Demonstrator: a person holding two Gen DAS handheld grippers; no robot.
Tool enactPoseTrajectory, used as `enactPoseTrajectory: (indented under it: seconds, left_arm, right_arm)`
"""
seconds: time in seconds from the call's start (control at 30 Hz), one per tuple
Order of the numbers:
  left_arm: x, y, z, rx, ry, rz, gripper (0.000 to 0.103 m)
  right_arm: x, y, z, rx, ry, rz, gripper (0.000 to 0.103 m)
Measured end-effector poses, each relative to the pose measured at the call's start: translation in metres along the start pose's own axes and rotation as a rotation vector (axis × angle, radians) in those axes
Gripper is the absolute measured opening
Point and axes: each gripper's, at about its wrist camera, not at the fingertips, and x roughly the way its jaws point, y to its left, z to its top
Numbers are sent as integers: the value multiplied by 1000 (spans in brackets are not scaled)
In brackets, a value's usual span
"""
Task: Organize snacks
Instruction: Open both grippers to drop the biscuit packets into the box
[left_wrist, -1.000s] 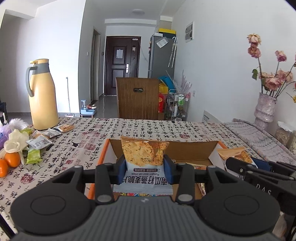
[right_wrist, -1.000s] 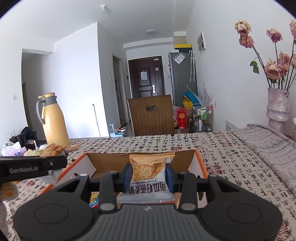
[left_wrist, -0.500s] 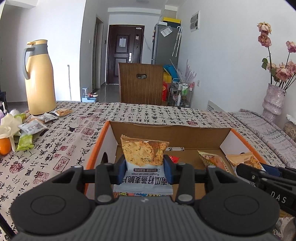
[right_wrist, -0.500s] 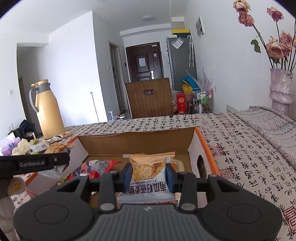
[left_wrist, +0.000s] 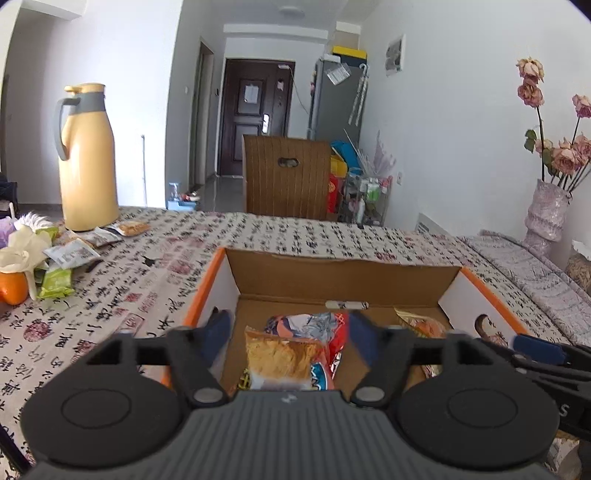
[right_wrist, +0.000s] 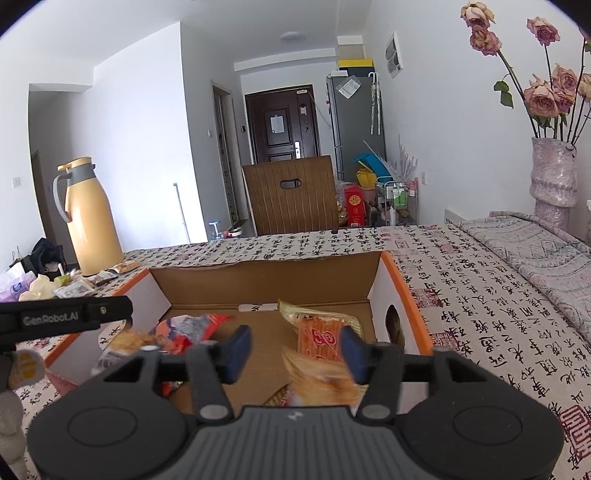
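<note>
1. Both blue fingers (left_wrist: 216, 334) of the left gripper (left_wrist: 288, 334) are being held wide apart, with nothing clamped between them.
2. An orange snack packet (left_wrist: 282, 363) is being seen between and below those fingers, clear of both pads, inside the cardboard box (left_wrist: 343, 273).
3. Just beyond that packet, a red and blue packet (left_wrist: 314, 325) is lying on the box floor, and an orange one (left_wrist: 421, 325) is lying past the right finger.
4. Fingers (right_wrist: 236, 349) of the right gripper (right_wrist: 295, 349) are likewise being held wide, gripping nothing.
5. A blurred orange packet (right_wrist: 321, 380) is being seen low between them, nearer the right finger; whether it is touching that pad cannot be told.
6. Ahead of the right finger, a packet of orange sticks (right_wrist: 319, 334) is lying in the box (right_wrist: 266, 275), and a red packet (right_wrist: 184, 326) is lying beyond the left finger.
7. Far to the left of the left gripper, loose packets (left_wrist: 70, 254), an orange (left_wrist: 13, 288) and a yellow jug (left_wrist: 86, 166) are resting on the patterned tablecloth (left_wrist: 295, 236).
</note>
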Motion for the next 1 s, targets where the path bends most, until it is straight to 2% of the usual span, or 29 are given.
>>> enactPoseTrajectory:
  seconds: [0.07,0.13,0.23,0.33,1.0]
  left_arm:
    - [-2,1,1,-5,-6,-11,79]
    - [-5,1,1,-9,-13,-4,87]
    - [-8,4,2,-25,-28,1,96]
    - [-11,5,2,-35,-45,8,101]
    - [-14,7,0,-47,-39,-5,103]
  right_arm:
    - [-3,-1,0,8,-18,-8,86]
    - [-5,-2,0,15,-32,-19,92]
    - [-6,-4,0,30,-34,-22,94]
    - [-6,-5,0,36,-38,-25,102]
    - [-7,-6,-1,39,-45,-19,103]
